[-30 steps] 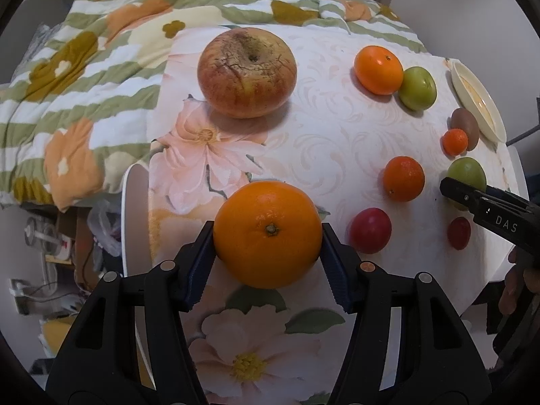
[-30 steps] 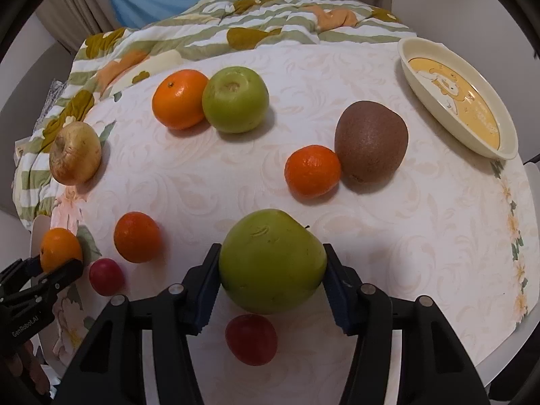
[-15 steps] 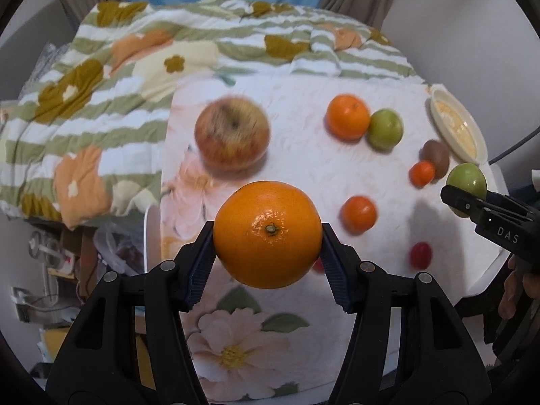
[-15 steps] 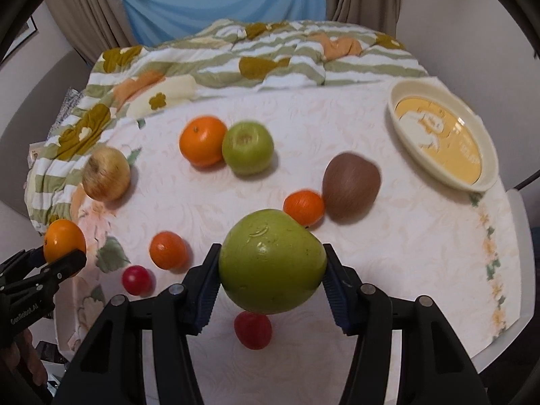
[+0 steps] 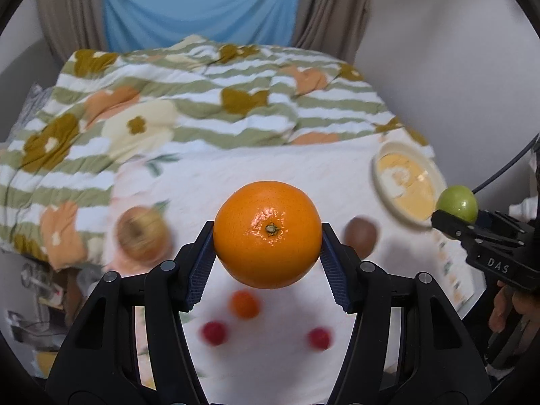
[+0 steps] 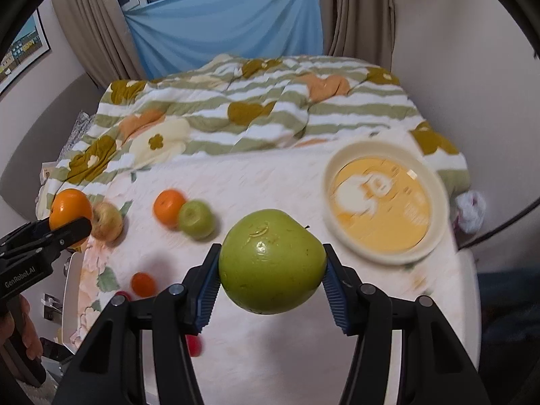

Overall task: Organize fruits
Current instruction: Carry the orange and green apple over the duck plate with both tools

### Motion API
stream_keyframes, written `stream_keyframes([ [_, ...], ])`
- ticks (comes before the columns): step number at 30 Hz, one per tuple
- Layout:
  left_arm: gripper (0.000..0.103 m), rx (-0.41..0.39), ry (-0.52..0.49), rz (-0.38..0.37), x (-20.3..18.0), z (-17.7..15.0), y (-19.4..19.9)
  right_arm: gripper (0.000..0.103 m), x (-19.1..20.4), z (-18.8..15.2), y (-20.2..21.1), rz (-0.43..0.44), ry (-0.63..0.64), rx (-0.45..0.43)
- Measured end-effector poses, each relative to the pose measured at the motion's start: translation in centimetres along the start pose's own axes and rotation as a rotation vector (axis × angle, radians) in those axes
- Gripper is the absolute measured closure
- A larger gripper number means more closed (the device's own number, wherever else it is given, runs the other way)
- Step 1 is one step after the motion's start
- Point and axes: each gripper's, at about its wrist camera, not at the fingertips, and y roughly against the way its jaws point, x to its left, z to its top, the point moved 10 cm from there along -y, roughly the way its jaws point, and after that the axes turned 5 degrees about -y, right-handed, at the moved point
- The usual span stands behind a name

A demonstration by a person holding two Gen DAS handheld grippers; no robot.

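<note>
My left gripper [image 5: 267, 241] is shut on a large orange [image 5: 267, 234] and holds it well above the table. My right gripper [image 6: 272, 268] is shut on a green apple [image 6: 272, 266], also raised above the table. The cream plate with a yellow centre [image 6: 384, 202] lies at the table's far right, beyond and right of the apple; it also shows in the left wrist view [image 5: 405, 185]. In the right wrist view the left gripper with its orange [image 6: 70, 210] is at the far left. In the left wrist view the right gripper's apple [image 5: 457, 202] is at the far right.
On the table lie a reddish-yellow apple [image 6: 107, 220], an orange [image 6: 168, 206] beside a green apple [image 6: 196, 218], a small tangerine [image 6: 143, 282], a kiwi [image 5: 359, 236] and two small red fruits [image 5: 213, 332] [image 5: 319, 337]. A flowered quilt [image 6: 256, 114] lies behind the table.
Both grippers have lifted their fruits higher off the table and tilted up, so the table looks smaller and farther. The plate has come nearer the centre of both views.
</note>
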Motion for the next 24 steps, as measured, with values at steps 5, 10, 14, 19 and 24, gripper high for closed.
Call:
stream_keyframes([
  [5,0.037,-0.027,-0.024,-0.022,-5.9,3.6,-2.0,0.051,-5.0,3.1,0.2,-0.004,0.012,-0.026],
  [10,0.037,-0.028,-0.037,-0.041,-10.8,6.2,-5.2,0.051,-9.7,5.0,-0.9,-0.009,0.02,-0.019],
  [14,0.037,-0.015,-0.048,-0.059,-14.6,7.7,-8.4,0.051,-13.4,6.4,-2.1,-0.011,0.017,-0.012],
  [19,0.037,0.018,-0.068,-0.087,-18.7,8.8,-12.6,0.051,-16.7,7.5,-3.8,-0.017,0.009,0.003],
  [24,0.037,0.067,-0.1,-0.121,-21.5,9.1,-16.9,0.051,-19.2,8.3,-5.5,-0.028,-0.02,0.016],
])
